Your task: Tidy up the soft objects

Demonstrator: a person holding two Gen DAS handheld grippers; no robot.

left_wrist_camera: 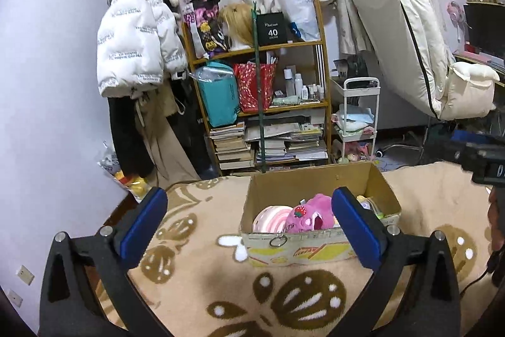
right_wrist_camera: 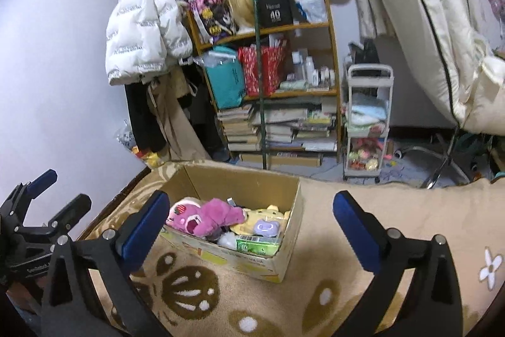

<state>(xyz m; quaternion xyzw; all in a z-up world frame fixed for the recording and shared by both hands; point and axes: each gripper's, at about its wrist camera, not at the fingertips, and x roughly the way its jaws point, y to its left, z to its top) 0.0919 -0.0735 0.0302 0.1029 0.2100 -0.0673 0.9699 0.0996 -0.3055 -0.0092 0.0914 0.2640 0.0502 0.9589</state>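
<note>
Both grippers stand wide with nothing between their pads. The cardboard box [right_wrist_camera: 285, 204] sits on the patterned blanket [right_wrist_camera: 315, 299], holding the pink plush [right_wrist_camera: 208, 215] and other soft toys. It lies straight ahead of and below the left gripper [left_wrist_camera: 249, 223], whose right finger overlaps its near right corner. From the right gripper [right_wrist_camera: 247, 225] it lies ahead and slightly left, long axis running away, so the left looks nearer.
</note>
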